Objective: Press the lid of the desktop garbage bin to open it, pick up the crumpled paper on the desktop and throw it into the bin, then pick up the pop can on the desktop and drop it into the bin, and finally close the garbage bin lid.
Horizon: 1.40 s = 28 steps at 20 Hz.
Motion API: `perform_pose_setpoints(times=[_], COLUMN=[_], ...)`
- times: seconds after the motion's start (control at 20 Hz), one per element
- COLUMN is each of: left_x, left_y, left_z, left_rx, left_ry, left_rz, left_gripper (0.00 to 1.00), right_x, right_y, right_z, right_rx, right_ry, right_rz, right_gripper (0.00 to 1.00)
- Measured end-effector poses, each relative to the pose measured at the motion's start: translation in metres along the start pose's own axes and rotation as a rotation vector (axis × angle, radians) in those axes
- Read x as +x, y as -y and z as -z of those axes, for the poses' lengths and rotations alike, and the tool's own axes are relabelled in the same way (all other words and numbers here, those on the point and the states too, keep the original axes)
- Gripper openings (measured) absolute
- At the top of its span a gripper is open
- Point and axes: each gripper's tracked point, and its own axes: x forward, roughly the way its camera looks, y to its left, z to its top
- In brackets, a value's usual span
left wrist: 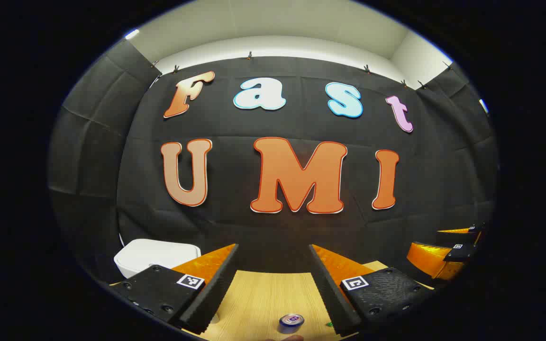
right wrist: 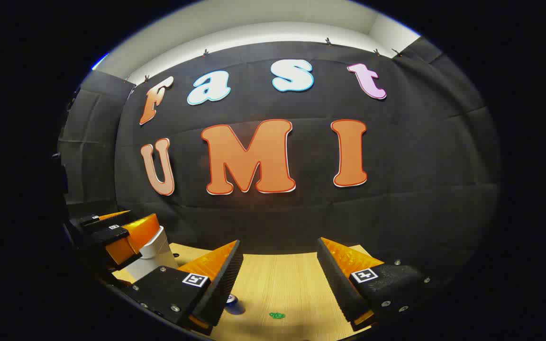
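1 bin (left wrist: 152, 255), lid down; 1 pop can (left wrist: 292, 320); 2 grippers, fingers apart.

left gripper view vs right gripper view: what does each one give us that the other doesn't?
Left gripper view: the garbage bin unobstructed at left, lid down; the pop can centred between its own open fingers; the right tool at far right.

Right gripper view: the left tool at left, overlapping the bin; the can half behind its own left finger; a small green scrap in plain sight on the wood.

Both: wooden desktop, bin, can, tools open and holding nothing.
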Motion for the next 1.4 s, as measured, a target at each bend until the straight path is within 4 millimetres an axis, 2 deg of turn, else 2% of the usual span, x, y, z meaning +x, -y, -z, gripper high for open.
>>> perform_pose_setpoints(times=[0.2,0.3,0.5,0.6,0.85,1.0,1.2,1.4], left_x=[-0.007,-0.008,0.001,0.000,0.004,0.008,0.011,0.014], left_y=[-0.006,-0.006,-0.006,-0.003,-0.012,-0.021,-0.029,-0.029], left_z=[-0.005,-0.015,-0.027,-0.028,-0.023,-0.025,-0.026,-0.026], left_rx=[0.008,0.012,0.073,0.066,-0.005,-0.012,-0.029,-0.024], left_ry=[0.008,0.040,0.079,0.080,0.035,0.023,0.010,0.001], left_rz=[-0.025,-0.007,0.050,0.088,0.095,0.094,0.093,0.090], left_gripper=[0.89,0.90,0.88,0.89,0.87,0.89,0.87,0.89], right_x=[0.000,-0.002,0.000,0.000,-0.001,-0.003,-0.003,0.002], right_y=[-0.003,-0.004,-0.005,-0.003,0.007,0.011,0.016,0.015], right_z=[0.000,-0.002,-0.003,-0.003,-0.009,-0.003,0.005,-0.010], right_rx=[-0.003,-0.020,-0.034,-0.042,-0.087,-0.109,-0.112,-0.104], right_ry=[0.006,0.019,0.024,0.022,0.029,0.019,-0.010,0.028], right_rz=[-0.013,-0.017,-0.016,-0.005,0.027,0.044,0.069,0.071], right_gripper=[0.94,0.94,0.93,0.94,0.93,0.93,0.93,0.94])
